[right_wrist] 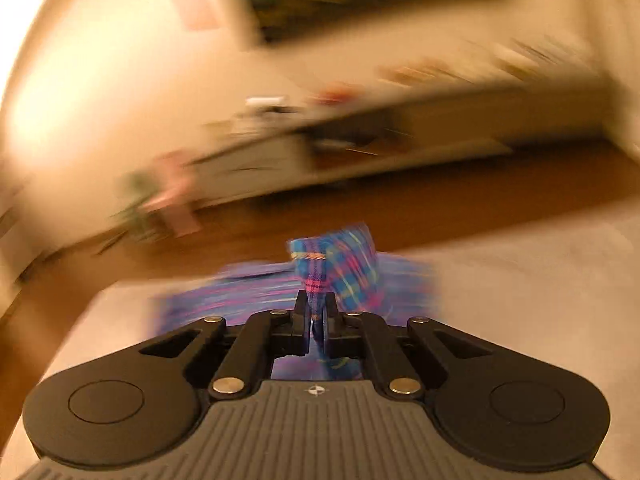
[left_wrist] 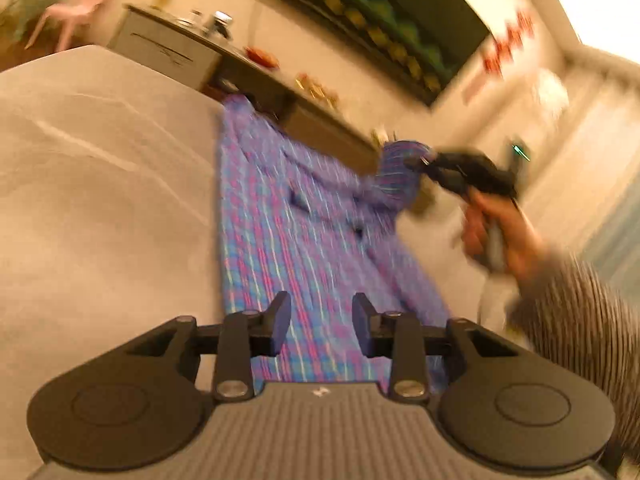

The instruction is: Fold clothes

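Black two-finger grippers (left_wrist: 321, 330) w/ ribbed grey bodies, silver pivot screws — striped grey-brown knit sleeve (left_wrist: 580, 320).

A long low cabinet (left_wrist: 168, 46) stands against the far wall, small blurred items along its top. Above it hangs a dark picture (left_wrist: 380, 20) with green and yellow patches. Pink and green chairs (left_wrist: 68, 4) stand beyond the cabinet's end, on a brown wooden floor (right_wrist: 400, 204).

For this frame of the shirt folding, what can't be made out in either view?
- Left wrist view: motion blur hides which part of the plaid shirt the right gripper has pinched.
- Left wrist view: the left gripper body cuts off the shirt's near edge.
- Right wrist view: blur smears everything beyond the shirt into streaks.
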Motion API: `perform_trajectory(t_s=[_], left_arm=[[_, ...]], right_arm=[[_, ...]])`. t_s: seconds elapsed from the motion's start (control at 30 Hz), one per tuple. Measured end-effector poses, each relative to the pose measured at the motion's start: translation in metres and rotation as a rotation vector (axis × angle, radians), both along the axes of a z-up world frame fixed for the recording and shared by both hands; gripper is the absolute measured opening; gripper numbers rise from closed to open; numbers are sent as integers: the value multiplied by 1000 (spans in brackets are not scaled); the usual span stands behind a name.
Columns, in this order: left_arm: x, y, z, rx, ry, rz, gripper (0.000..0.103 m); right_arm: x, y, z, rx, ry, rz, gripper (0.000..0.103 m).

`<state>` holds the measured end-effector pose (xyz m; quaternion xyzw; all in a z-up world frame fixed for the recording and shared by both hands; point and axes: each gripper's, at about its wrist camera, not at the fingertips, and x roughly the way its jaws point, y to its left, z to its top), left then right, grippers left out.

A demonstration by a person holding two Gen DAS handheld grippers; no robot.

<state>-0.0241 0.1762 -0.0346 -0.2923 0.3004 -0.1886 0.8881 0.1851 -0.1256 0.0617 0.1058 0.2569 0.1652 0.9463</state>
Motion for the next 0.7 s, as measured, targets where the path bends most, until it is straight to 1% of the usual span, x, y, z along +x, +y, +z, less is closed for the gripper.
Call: perform_trajectory(t_s=[0.03,0.07,0.1,0.13,0.17,0.2,0.23,0.3,0.4,0.5,0.57,0.63,0.7], left_arm=[[3,7,-1,-42,6,24,33],[9,11,-2,-94,24,25,37],[15,15,-5,-149,43,22,43],[21,19,-7,-203,62,20,48],[28,21,-9,-257,85,16,59],[33,21,-11,-294,100,14,69],[39,19,-12,-327,112,15,73],[49,14,-15,-367,124,8,83],[67,2,-21,-398,147,1,87],[84,-13,-31,-464,190,-9,93],[95,-24,-36,-523,206,-22,93],[105,-34,-39,-570,212,-26,94],[116,-46,-39,-587,200,-20,93]], right_arm=[[-24,22,9,-37,-38,97,5],[-50,41,14,-73,-65,188,5],[-75,58,17,-121,-91,269,5],[-98,73,14,-189,-115,324,5],[-117,86,7,-260,-133,360,5],[-130,96,-2,-322,-139,386,5],[-138,101,-12,-359,-131,397,5],[-146,108,-30,-387,-101,396,5],[-150,106,-40,-356,-78,352,5],[-143,95,-36,-268,-75,278,5],[-141,90,-34,-213,-72,242,5],[-142,85,-33,-190,-70,243,5],[-143,81,-35,-179,-62,264,5]])
